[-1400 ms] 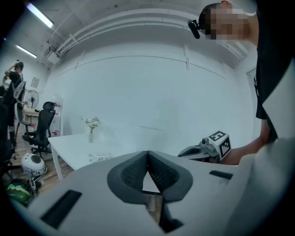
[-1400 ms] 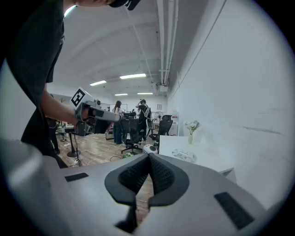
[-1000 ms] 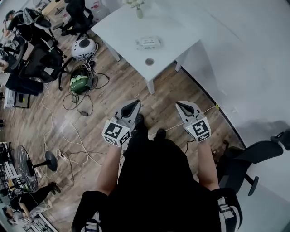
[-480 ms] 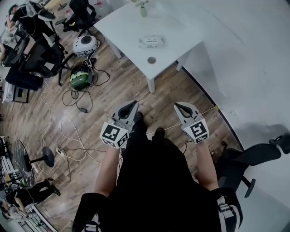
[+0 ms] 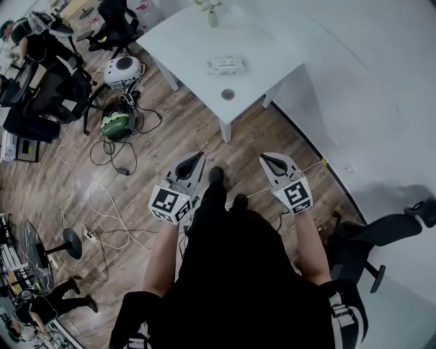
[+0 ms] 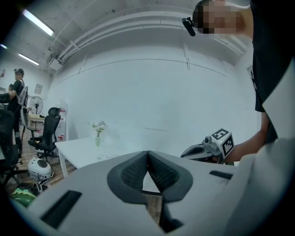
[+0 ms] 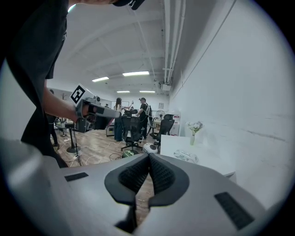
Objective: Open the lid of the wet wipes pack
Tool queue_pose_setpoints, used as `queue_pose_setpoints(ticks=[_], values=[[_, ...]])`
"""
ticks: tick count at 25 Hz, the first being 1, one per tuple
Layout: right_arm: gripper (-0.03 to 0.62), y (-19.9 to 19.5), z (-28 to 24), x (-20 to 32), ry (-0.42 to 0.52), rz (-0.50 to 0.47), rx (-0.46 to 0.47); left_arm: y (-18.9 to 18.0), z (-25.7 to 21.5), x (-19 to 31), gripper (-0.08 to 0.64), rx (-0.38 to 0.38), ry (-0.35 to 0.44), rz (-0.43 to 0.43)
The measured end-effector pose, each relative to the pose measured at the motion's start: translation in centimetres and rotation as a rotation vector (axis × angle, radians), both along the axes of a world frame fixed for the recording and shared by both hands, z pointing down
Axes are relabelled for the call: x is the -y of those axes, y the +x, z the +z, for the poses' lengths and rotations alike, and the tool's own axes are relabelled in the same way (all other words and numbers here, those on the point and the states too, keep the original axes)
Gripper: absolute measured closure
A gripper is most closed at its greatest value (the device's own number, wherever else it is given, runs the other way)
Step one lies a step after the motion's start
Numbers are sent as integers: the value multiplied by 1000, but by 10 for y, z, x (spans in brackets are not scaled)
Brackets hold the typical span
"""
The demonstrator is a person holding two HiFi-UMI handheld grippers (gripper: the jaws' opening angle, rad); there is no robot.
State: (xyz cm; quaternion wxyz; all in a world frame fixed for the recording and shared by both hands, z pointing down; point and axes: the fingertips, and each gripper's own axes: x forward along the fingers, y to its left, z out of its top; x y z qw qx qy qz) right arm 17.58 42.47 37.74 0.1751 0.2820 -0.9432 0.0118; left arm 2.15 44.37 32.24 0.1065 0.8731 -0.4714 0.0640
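Standing off from desk (image 5: 178,42), wet wipes pack (image 5: 225,65) lying on it.
Left gripper (image 5: 196,158), right gripper (image 5: 270,160): fingers (image 6: 133,174) pressed together, both empty.

The wet wipes pack (image 5: 225,65) lies mid-tabletop on the table (image 5: 184,41), with a vase of flowers (image 5: 212,16) at the far edge behind it and a small round object (image 5: 227,94) by the near corner. The left gripper (image 5: 198,155) and right gripper (image 5: 265,159) are side by side, well short of the table.

Two tools, left tool (image 5: 198,157) and right tool (image 5: 264,159), one table (image 5: 184,41), one wipes pack (image 5: 225,65), one vase (image 5: 212,17).
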Motion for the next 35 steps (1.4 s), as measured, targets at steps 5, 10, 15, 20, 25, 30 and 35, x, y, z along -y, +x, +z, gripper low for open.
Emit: queue_pose_setpoints(ticks=[5, 10, 15, 20, 25, 30, 35], values=[[577, -19, 2, 23, 8, 16, -36, -13, 1, 29, 537, -4, 4, 36], [576, -35, 5, 48, -4, 51, -39, -33, 5, 58, 537, -13, -9, 50], [575, -48, 10, 77, -5, 86, -41, -48, 14, 91, 537, -19, -25, 69], [577, -61, 14, 101, -18, 113, -52, -58, 16, 122, 537, -26, -28, 101], [575, -71, 14, 126, -13, 138, -62, -68, 19, 151, 537, -32, -29, 128], [576, -78, 15, 148, -17, 168, -74, -75, 20, 179, 537, -35, -31, 160], [575, -87, 18, 164, -8, 193, -80, -83, 23, 201, 537, -35, -30, 189]])
